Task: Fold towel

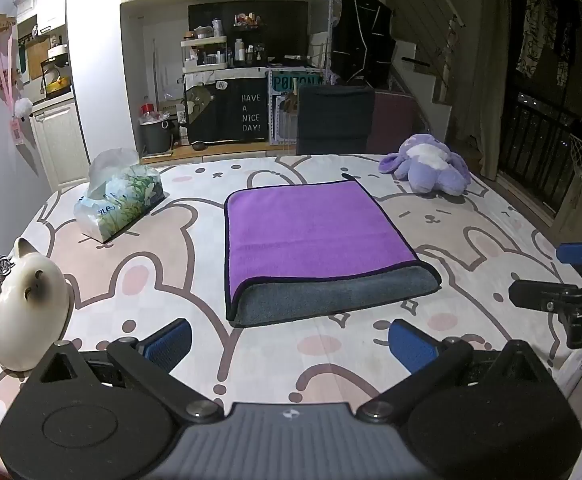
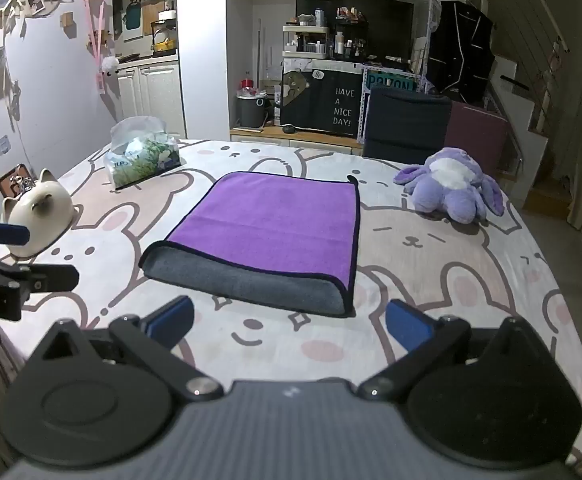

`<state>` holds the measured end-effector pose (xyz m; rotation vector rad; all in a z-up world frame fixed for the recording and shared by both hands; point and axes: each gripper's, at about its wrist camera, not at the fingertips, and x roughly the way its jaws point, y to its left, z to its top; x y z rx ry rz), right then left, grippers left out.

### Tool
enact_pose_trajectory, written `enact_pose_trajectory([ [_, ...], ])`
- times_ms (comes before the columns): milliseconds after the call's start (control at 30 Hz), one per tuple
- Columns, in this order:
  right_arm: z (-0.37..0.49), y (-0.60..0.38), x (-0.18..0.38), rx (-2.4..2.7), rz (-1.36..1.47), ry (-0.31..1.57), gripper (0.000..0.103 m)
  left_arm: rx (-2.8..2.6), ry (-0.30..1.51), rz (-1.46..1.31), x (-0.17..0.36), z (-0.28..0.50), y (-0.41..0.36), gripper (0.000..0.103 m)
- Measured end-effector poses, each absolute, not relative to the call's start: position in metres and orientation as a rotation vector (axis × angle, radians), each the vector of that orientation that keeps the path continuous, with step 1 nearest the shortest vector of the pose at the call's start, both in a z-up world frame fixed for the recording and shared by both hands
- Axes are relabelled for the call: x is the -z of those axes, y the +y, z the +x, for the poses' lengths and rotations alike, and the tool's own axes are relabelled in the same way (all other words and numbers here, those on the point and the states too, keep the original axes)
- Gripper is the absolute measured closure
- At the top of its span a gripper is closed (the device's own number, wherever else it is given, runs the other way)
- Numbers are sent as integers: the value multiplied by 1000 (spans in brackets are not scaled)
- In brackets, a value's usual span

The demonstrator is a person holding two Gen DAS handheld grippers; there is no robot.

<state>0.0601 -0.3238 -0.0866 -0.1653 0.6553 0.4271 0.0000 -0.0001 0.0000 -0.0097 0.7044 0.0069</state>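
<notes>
A purple towel (image 1: 311, 228) with a grey underside lies folded flat on the bunny-print table cover, its grey layer showing along the near edge; it also shows in the right wrist view (image 2: 275, 220). My left gripper (image 1: 291, 344) is open and empty, held just short of the towel's near edge. My right gripper (image 2: 289, 322) is open and empty, also just short of the near edge. The right gripper's fingers (image 1: 539, 294) show at the right edge of the left wrist view, and the left gripper's fingers (image 2: 51, 276) show at the left edge of the right wrist view.
A tissue pack (image 1: 119, 200) lies at the back left. A white ceramic cat (image 1: 23, 304) stands at the left edge. A purple plush toy (image 1: 427, 168) lies at the back right. A dark chair (image 1: 335, 120) stands behind the table (image 1: 139, 280).
</notes>
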Motion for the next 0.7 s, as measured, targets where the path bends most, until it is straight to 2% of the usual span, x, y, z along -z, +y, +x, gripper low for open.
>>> enact_pose_trajectory([
  [700, 60, -324, 86, -430, -162, 655, 0, -4, 707, -13, 0, 0, 0, 0],
])
